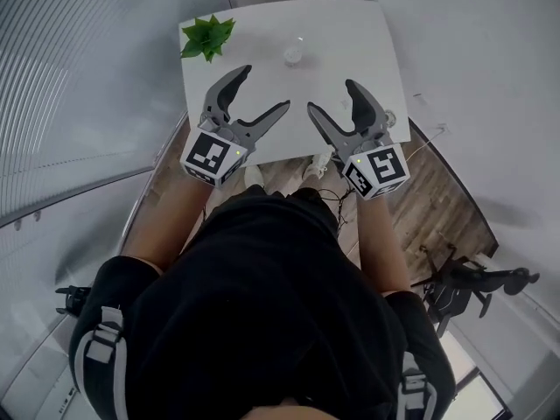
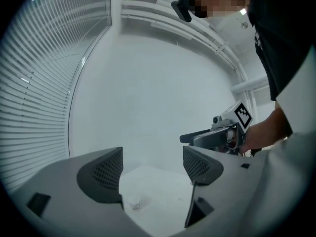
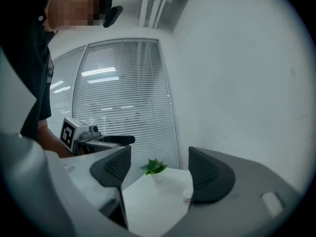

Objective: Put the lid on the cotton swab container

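Neither hand-held gripper has hold of anything, so the task is judged to be at its very start. The left hand-held gripper (image 1: 262, 87) and the right hand-held gripper (image 1: 331, 96) are held side by side over the near edge of the white counter (image 1: 262, 24). The jaws of each stand wide apart, with only counter and air seen between them.

The swab container (image 1: 293, 54), small and clear, stands upright on the far half of the counter. It is well apart from both hand-held grippers and to the right of a potted plant (image 1: 208, 37). Whether it already bears a lid cannot be made out.

A small pale thing (image 1: 389, 118) lies at the counter's right edge, just beside the right hand-held gripper. It may be the lid, but this cannot be told for certain.

If it is the lid, the next move is judged to call for the right hand-held gripper to be lowered over it and closed lightly on its rim. The left one would then be brought forward to steady the container.
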`<state>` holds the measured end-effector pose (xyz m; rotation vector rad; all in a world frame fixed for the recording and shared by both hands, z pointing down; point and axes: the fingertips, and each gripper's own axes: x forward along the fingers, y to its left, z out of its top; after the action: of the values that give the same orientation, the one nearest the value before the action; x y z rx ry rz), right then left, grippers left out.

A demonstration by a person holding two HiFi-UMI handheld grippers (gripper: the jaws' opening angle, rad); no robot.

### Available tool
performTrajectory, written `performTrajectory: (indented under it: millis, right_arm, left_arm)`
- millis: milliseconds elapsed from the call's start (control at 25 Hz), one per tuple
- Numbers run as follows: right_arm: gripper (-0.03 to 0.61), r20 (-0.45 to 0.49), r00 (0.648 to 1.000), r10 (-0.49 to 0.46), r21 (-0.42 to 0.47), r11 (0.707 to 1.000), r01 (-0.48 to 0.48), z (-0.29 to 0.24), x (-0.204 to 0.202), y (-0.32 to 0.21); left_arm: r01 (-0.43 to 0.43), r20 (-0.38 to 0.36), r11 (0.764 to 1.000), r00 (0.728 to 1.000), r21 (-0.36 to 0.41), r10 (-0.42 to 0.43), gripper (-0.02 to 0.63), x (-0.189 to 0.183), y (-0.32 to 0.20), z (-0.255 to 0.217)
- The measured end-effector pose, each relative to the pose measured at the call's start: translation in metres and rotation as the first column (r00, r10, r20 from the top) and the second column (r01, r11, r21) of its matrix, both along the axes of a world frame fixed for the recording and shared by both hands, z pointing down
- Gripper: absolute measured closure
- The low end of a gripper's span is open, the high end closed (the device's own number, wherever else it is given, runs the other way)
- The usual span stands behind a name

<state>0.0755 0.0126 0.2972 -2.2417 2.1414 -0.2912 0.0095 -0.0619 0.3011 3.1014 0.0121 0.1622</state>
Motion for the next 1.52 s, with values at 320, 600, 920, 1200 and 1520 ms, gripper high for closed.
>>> performTrajectory:
  millis: [320,600,920,1200,1520]
  right_arm:
    - [0.216,0.018,0.988,-0.155,0.008,0.988,0.155,0.000,0.076,-0.022]
    - [0.216,0.043,0.951,-0.306,0.013,0.952,0.306,0.013,0.133,-0.041]
    - [0.219,0.100,0.899,-0.426,-0.012,0.903,0.429,0.052,0.172,-0.060]
    - [0.245,0.111,0.873,-0.475,-0.082,0.871,0.484,0.108,0.188,-0.096]
    - [0.256,0.174,0.855,-0.488,-0.138,0.848,0.512,0.153,0.192,-0.132]
  left_arm:
    - [0.148,0.000,0.989,0.989,0.022,-0.148,0.249,0.066,-0.007,-0.008]
    - [0.277,0.017,0.959,0.960,0.062,-0.278,0.249,0.118,-0.010,-0.009]
    - [0.424,0.065,0.905,0.903,0.044,-0.426,0.249,0.143,-0.014,0.034]
    - [0.485,0.123,0.875,0.869,-0.012,-0.480,0.250,0.155,-0.037,0.096]
    - [0.497,0.199,0.868,0.849,0.013,-0.489,0.250,0.159,-0.065,0.173]
